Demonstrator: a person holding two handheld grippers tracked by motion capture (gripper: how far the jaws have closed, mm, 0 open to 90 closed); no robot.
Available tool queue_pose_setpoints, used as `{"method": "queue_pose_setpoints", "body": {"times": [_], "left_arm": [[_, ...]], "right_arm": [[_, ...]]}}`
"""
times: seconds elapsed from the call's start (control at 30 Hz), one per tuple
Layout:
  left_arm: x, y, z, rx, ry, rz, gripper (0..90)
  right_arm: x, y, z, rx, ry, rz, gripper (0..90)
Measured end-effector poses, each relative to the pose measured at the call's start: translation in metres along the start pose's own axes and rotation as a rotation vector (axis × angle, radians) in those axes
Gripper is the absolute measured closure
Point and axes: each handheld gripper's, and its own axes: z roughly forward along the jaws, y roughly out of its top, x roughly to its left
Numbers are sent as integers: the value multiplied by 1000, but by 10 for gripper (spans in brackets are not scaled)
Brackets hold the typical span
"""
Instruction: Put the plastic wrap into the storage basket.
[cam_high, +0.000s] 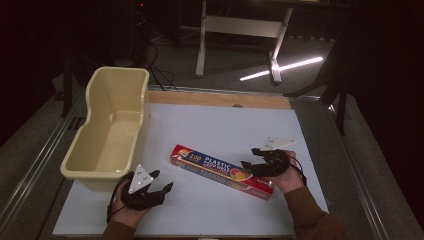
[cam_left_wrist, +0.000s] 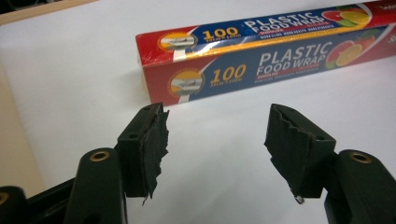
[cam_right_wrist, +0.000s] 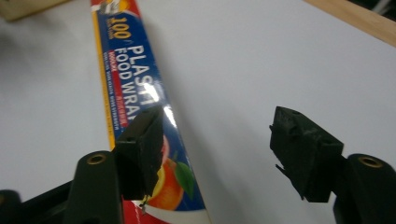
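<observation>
A: Both hands low at the near edge: left gripper (cam_high: 159, 183) fingers wide, nothing between them; right gripper (cam_high: 251, 159) fingers wide too, over the plastic wrap box (cam_high: 221, 171), not pinching it.

B: The box lies flat mid-tabletop (cam_high: 220, 125). Looks like a two-handed pickup next, one grip per end.

A: Beyond it, the cream tub (cam_high: 111, 127) sits empty at the left.

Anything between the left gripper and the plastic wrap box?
Nothing visible. In the left gripper view, only bare white table lies between the open left gripper and the near end of the plastic wrap box. The beige bin stands off to the side, in the high view.
</observation>
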Motion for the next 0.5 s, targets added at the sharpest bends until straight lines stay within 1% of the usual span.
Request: {"method": "queue_pose_setpoints", "body": {"times": [0.03,0.1,0.17,0.2,0.27,0.37,0.5], "left_arm": [[1,-2,-2,-1,2,-2,376],[4,-6,-8,-10,4,-24,367],[6,-8,-13,-19,11,-26,367],[7,-9,-14,-22,14,-30,367],[8,-9,-16,-34,6,-39,387],[7,-9,-16,-37,7,-28,370],[7,-10,-17,-45,3,-28,373]], "right_arm": [[2,3,2,15,9,-18,332],[5,9,6,38,20,-44,323],[8,14,10,58,33,-64,314],[10,17,13,78,39,-79,309],[12,22,18,104,50,-105,302],[17,29,26,159,63,-143,295],[24,39,35,221,80,-199,298]]}}
